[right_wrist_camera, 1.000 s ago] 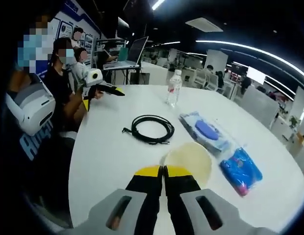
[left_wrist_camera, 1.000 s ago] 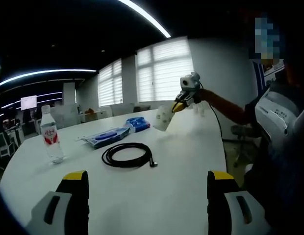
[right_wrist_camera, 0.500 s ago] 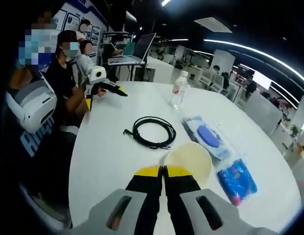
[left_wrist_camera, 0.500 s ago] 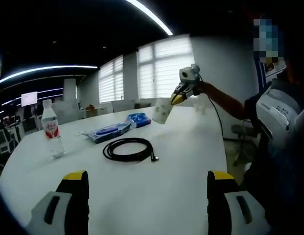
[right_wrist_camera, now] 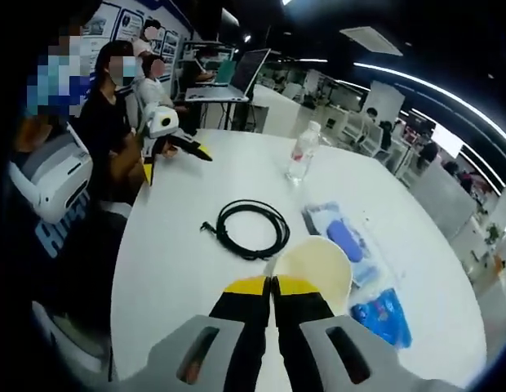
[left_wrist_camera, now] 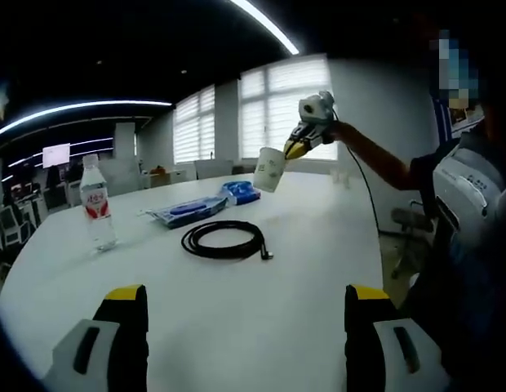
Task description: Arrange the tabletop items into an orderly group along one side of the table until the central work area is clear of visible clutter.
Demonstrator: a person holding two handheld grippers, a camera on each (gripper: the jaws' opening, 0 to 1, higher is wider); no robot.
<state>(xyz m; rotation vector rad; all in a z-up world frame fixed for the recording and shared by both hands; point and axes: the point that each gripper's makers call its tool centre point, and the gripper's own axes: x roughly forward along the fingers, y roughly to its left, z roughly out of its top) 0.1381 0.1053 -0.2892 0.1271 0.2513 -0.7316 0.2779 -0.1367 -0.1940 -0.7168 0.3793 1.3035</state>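
Paper cup [right_wrist_camera: 312, 272]: pinched at rim by right gripper [right_wrist_camera: 271, 285], jaws closed, held above white worktop [right_wrist_camera: 171, 245]. Left gripper [left_wrist_camera: 245, 298]: jaws wide apart, empty. Coiled cable [left_wrist_camera: 227, 241], water bottle [left_wrist_camera: 98, 214], blue packets [left_wrist_camera: 188, 211]: mid-worktop. Step: carrying cup; next, set upright at one edge.

No text can be read; the water bottle's [left_wrist_camera: 98, 214] red label is too blurred.
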